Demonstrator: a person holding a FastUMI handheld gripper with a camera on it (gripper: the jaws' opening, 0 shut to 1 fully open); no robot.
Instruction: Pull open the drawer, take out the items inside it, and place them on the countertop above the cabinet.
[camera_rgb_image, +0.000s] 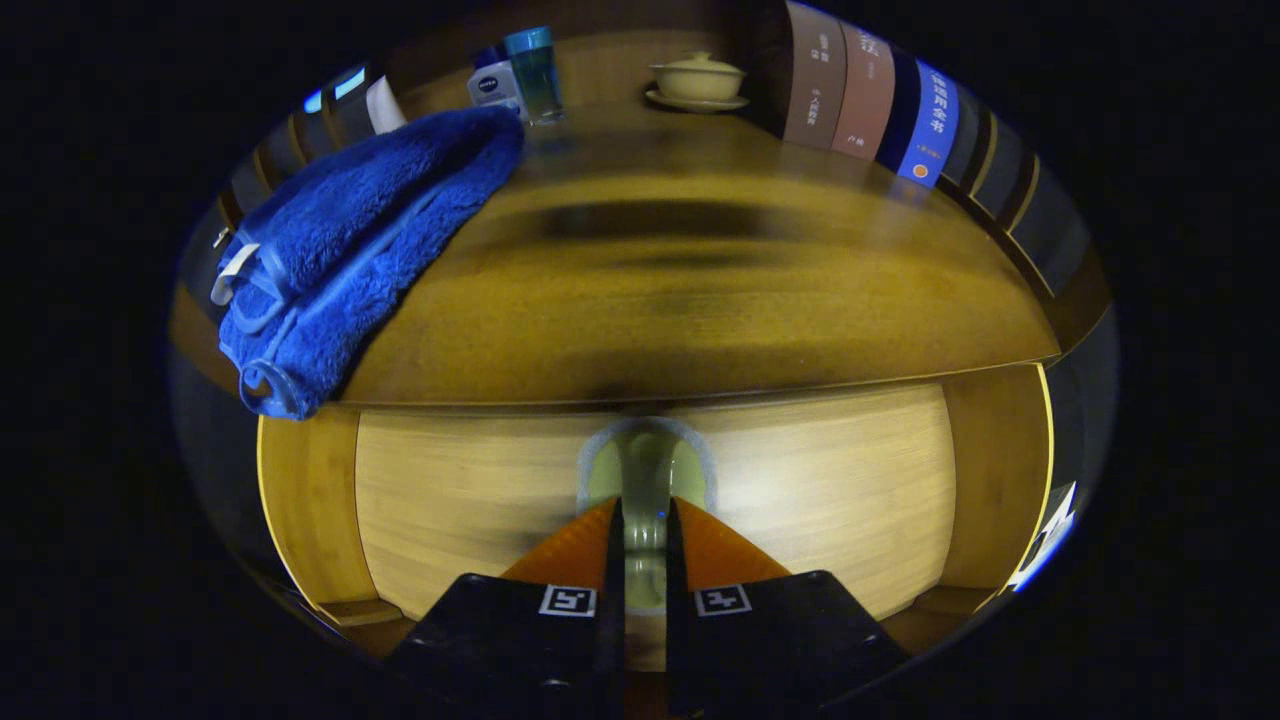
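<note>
Gripper (645, 520) fingers narrow, clamped on drawer handle (645, 470), which stands between them at middle of drawer front (820, 500). Drawer looks closed, though blur makes that uncertain. Countertop (700, 300) above carries blue towel (350, 250), bottles (525, 75), lidded bowl (697, 80), books (870, 95).

You face the drawer (800, 490) — a pale bamboo front, shut flush in the cabinet; its upright, glassy green handle (645, 470) stands at mid-front in an arched recess; the countertop (700, 300) — darker glossy wood — overhangs just above it.
</note>
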